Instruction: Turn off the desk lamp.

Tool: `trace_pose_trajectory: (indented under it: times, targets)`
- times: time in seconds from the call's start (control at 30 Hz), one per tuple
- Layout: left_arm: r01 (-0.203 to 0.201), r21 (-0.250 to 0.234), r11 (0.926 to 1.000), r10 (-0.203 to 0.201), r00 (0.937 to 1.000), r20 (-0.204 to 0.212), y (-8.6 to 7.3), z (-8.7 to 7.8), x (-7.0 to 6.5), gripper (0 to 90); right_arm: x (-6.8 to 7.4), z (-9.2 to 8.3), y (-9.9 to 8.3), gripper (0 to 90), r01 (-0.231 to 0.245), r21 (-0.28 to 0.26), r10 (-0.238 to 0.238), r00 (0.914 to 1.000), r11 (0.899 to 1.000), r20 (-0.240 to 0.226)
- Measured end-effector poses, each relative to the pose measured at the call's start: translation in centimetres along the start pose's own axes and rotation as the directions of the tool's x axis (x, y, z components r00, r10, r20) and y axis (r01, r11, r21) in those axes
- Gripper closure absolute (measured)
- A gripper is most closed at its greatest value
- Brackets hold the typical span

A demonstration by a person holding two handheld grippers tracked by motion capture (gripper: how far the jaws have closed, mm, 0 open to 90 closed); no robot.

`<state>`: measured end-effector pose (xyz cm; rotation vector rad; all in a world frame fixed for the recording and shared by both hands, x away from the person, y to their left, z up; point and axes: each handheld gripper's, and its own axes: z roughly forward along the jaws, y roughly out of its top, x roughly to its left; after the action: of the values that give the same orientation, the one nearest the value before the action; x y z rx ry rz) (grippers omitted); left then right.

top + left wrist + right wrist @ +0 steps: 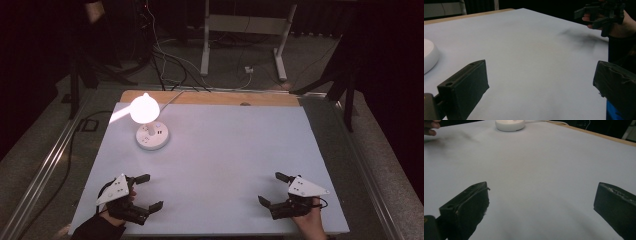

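Observation:
A lit white lamp (144, 108) glows on a round white base (152, 136) with sockets, at the back left of the pale table (225, 150). My left gripper (150, 191) rests near the front left edge, open, its jaws wide apart and nothing between them. My right gripper (272, 189) sits near the front right edge, also open and empty. In the left gripper view the base's rim (429, 56) shows at the left, and the right gripper (599, 16) is held by a hand at the far right. In the right gripper view the base (509, 124) lies far ahead.
A white cable (172, 97) runs from the lamp base over the table's wooden back edge (210, 97). Beyond the table stand a white frame's legs (242, 40) and loose cables on the dark floor. Metal rails (45, 165) flank the table.

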<state>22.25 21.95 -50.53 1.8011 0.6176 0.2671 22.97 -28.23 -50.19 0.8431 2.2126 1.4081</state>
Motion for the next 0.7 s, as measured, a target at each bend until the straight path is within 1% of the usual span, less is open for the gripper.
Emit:
trace_pose_trajectory:
  times: [0.1, 0.13, 0.23, 0.37, 0.47, 0.7]
  targets:
    - [-0.014, 0.009, 0.9999, 0.014, 0.9999, -0.002, 0.02, 0.06, -0.09, 0.5, 0.17, 0.0, 0.07, 0.0, 0.004, -0.005, -0.004, 0.9999, 1.0, -0.01]
    - [-0.014, 0.007, 0.9999, 0.014, 0.9999, -0.001, 0.05, 0.05, -0.14, 0.5, 0.3, 0.0, 0.1, 0.0, 0.015, -0.005, -0.015, 0.9998, 1.0, -0.01]
    - [-0.02, 0.011, 0.9997, 0.02, 0.9998, -0.006, 0.05, 0.03, -0.2, 0.5, 0.22, -0.01, 0.09, 0.0, 0.003, -0.008, -0.003, 0.9999, 1.0, -0.014]
    - [-0.019, 0.006, 0.9998, 0.019, 0.9998, -0.001, 0.1, 0.03, -0.17, 0.5, 0.13, -0.15, 0.2, 0.0, 0.003, -0.015, -0.003, 1.0, 1.0, -0.005]
    - [-0.031, 0.017, 0.9994, 0.031, 0.9995, 0.002, 0.07, 0.09, -0.27, 0.5, 0.23, -0.33, 0.32, 0.0, 0.001, -0.027, -0.001, 1.0, 1.0, -0.004]
    - [-0.043, 0.034, 0.9985, 0.042, 0.999, 0.014, 0.11, 0.29, -0.43, 0.5, 0.4, -0.49, 0.51, 0.0, 0.002, -0.04, -0.002, 1.0, 0.999, -0.003]
